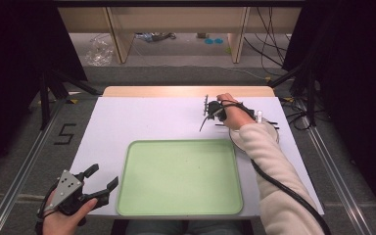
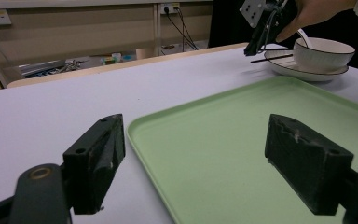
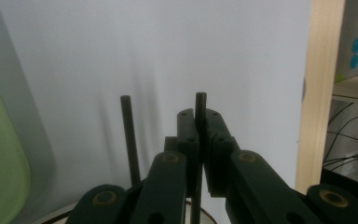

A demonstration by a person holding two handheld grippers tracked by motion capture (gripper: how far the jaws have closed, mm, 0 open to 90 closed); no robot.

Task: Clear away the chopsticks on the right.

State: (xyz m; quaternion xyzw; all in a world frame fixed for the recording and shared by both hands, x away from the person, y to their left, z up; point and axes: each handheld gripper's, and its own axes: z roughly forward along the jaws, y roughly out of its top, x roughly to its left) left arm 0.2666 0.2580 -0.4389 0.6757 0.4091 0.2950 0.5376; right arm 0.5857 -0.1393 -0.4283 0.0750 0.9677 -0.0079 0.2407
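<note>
Right claw (image 3: 199, 140): jaws closed narrow on one thin black chopstick (image 3: 200, 105), whose blunt tip stands just past the jaw ends in the right gripper view. A second thin black chopstick (image 3: 130, 140) lies parallel and just beside the first, outside the grip and untouched. Both sticks run back toward the rim of the white, dark-edged plate (image 2: 307, 72) at the far right of the white table (image 1: 152, 117); in the left gripper view a black stick rests across that plate, next to the white ceramic bowl (image 2: 324, 52) standing on it, with the right claw poised over it.

Left claw (image 1: 98, 182): jaws spread wide and holding nothing, parked at the near left corner of the table, just beside the near left edge of the pale green rectangular plastic tray (image 1: 127, 196). In its own view the two black pads frame the tray's bare surface.

Stage of work, as judged: the tray carries nothing, and bowl and plate remain outside it at the right. The work appears to be at its beginning, with the first chopstick gripped but not yet visibly lifted clear. Left to do, presumably: carry this stick over, then fetch its partner, and possibly the crockery.
</note>
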